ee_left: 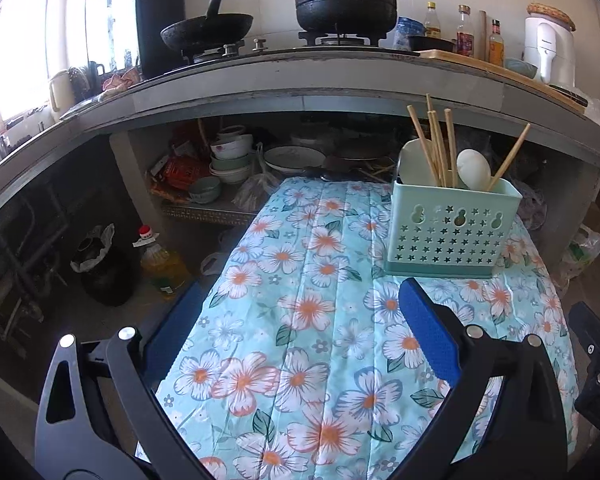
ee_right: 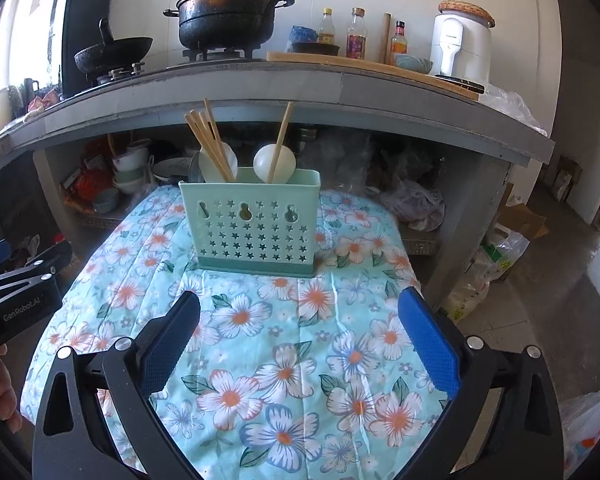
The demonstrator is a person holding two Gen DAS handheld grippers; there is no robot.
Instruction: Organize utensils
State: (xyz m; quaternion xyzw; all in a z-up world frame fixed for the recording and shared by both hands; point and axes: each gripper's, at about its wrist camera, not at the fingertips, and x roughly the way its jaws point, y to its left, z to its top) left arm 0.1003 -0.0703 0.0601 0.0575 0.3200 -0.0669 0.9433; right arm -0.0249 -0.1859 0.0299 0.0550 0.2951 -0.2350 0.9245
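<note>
Left jaws: I see my left gripper (ee_left: pixel 300 316) spread to its widest, blue ribbed pads on black arms, nothing between them but cloth below.
Right jaws: my right gripper (ee_right: pixel 300 320) is equally wide apart and grips nothing; one pad face reads dark in shade, the other bright blue.
Other rig: the left unit's black body (ee_right: pixel 16 292) shows at the left edge of the right view, a person's fingers (ee_right: pixel 2 388) under it.
Holder: a pale mint plastic utensil holder (ee_right: pixel 252 228), box-shaped, its front punched with small stars and three gourd-shaped slots, standing upright on a darker green base.
Holder place: it stands at the far part of the desk, ahead of both grippers and apart from them.
Chopsticks: light wooden chopsticks (ee_right: pixel 210 140) lean in a bunch at the holder's left side; one single chopstick (ee_right: pixel 282 140) slants at its right side.
Spoons: two white, smooth, rounded spoons (ee_right: pixel 274 162) stand bowl-up behind the front wall.
Desk: the desk (ee_right: pixel 260 360) is covered in a quilted turquoise cloth printed with white and orange flowers, with stitched seams running lengthwise.
Background: a grey stone counter (ee_right: pixel 340 84) carries a black wok (ee_right: pixel 112 52) and a sooty lidded pot (ee_right: pixel 228 12).
</note>
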